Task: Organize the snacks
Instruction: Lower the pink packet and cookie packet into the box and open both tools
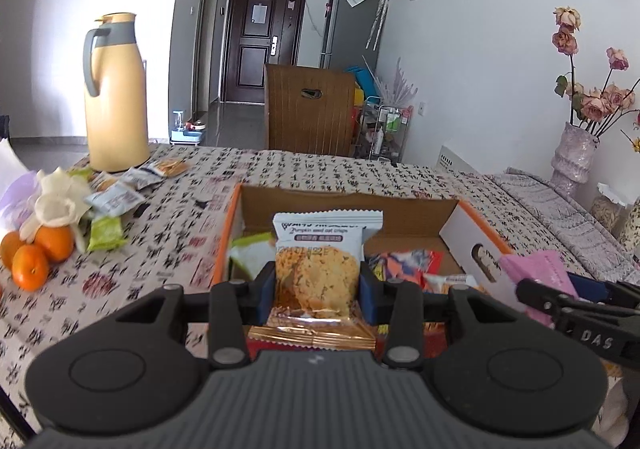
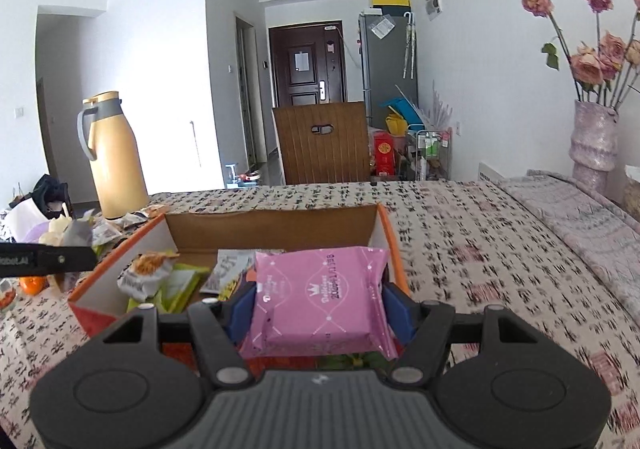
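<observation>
1. One oat crisp packet, white-topped with a clear window on the biscuit, clamped upright between the blue pads of the left gripper, raised above the near edge of the cardboard box.
2. One pink packet, gripped flat across its width by the right gripper, likewise held over the near end of the same box (its corner also visible at the right edge of the left wrist view).
3. Both sets of jaws clenched on their packets, both tools pointing forward and somewhat downward toward the box, side by side, left one just beside the right.
4. Inside the box: several more packets, among them a green one and an orange-red one; exact count unclear.
5. Left of the box on the patterned surface: a loose scatter of snack packets, three oranges, one yellow thermos jug.
6. Far right: one vase of dried roses.
</observation>
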Tool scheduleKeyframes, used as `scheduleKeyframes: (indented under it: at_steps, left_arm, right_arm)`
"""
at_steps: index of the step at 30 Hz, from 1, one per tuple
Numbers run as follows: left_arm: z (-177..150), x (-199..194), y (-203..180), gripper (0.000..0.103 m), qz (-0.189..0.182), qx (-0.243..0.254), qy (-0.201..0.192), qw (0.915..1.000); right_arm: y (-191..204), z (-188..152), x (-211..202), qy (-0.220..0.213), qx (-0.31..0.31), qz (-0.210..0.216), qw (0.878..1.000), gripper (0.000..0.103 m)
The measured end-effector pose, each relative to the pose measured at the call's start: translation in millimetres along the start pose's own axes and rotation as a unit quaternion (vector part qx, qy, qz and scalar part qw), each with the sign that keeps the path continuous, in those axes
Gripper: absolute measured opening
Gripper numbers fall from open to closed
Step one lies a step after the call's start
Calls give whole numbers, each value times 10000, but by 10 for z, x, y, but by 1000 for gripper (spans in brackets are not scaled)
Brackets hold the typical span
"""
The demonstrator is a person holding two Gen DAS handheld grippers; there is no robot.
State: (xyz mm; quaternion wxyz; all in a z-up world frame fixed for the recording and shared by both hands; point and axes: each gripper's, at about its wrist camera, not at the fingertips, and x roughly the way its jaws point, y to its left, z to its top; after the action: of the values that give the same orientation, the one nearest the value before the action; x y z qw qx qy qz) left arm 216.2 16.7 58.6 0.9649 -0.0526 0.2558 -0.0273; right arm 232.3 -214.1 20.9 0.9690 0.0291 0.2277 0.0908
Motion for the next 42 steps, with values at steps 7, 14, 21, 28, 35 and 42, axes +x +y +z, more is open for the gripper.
scheduleKeyframes:
  at_steps: [7, 14, 21, 28, 35, 42]
  left_arm:
    - [186, 280, -132, 41, 96, 111, 56, 9999]
    - [247, 564, -150, 41, 314, 94, 226, 9992]
    - [225, 697, -146, 41, 433, 142, 312, 9985]
    - [195, 678, -79, 65, 522, 22, 291, 9982]
    - [179, 493, -33, 103, 666, -65, 21, 9978]
    - [123, 398, 54, 103, 768, -258, 129, 9966]
  right_arm:
    - [40, 194, 348, 150, 24, 126, 9998, 66]
    - [67, 256, 657, 305, -28, 73, 9995, 66]
    - [86, 188, 828, 487, -91, 63, 9988, 67]
    - [57, 125, 788, 502, -12, 58, 9987, 73]
    - [7, 122, 657, 368, 100, 8, 9993, 103]
    - [-43, 88, 511, 407, 195, -78, 9990, 103]
